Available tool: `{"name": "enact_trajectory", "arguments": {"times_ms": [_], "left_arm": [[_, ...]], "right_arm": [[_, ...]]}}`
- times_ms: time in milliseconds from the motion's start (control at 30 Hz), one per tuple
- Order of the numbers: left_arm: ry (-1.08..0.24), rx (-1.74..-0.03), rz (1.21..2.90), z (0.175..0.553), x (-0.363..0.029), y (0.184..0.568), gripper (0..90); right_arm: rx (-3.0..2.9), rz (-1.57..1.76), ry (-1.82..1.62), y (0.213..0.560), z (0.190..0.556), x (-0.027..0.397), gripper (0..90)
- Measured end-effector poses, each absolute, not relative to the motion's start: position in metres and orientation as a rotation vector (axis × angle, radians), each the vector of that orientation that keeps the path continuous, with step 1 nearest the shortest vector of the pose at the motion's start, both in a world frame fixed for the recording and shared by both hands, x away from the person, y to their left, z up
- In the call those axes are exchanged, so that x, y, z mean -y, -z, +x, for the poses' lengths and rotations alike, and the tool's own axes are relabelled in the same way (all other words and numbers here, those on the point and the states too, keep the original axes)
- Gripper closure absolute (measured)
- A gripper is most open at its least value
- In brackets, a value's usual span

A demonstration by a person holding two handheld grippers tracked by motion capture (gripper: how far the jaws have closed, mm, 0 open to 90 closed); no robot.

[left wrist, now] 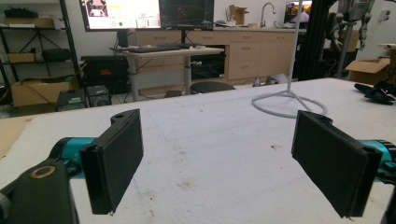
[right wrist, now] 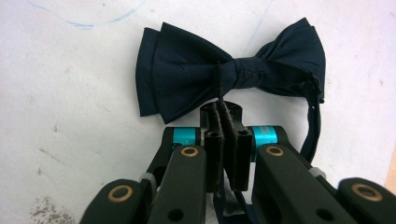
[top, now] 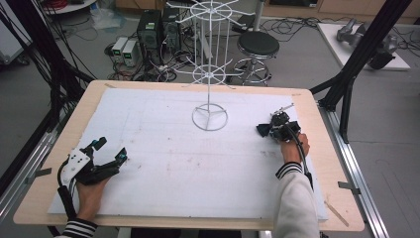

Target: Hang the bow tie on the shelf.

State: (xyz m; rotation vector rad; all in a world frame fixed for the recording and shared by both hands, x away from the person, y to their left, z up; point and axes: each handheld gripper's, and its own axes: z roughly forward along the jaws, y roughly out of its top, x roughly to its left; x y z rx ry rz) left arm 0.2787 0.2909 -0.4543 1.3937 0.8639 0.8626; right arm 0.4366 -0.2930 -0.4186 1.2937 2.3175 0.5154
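A dark navy bow tie (right wrist: 187, 74) lies flat on the white table cover (top: 163, 158), at the right side in the high view (top: 264, 130). My right gripper (right wrist: 223, 114) is just below the tie's knot, its jaws pressed together with the tie's thin strap (right wrist: 218, 81) pinched between them. The rest of the strap loops down on the right (right wrist: 314, 126). My left gripper (top: 111, 149) rests low at the front left with its jaws wide apart and nothing between the pads (left wrist: 119, 154). From there the bow tie (left wrist: 376, 92) shows far off to the right.
A white wire display stand (top: 210, 74) rises from a ring base (top: 210, 118) at the middle back of the table; its base also shows ahead of the left gripper (left wrist: 288, 103). The wooden table edge (top: 324, 148) runs close to the right hand. A black frame post (top: 361, 54) stands at the right.
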Motion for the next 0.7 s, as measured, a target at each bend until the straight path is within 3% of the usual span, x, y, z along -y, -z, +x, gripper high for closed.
{"name": "enact_trajectory", "arguments": {"times_ms": [700], "left_arm": [[-0.868,-0.859,1.396,0.278,-0.291,0.454,17.0]], "right_arm": [[-2.177,1.294,-0.829,0.396,0.420,0.297,87.7]]}}
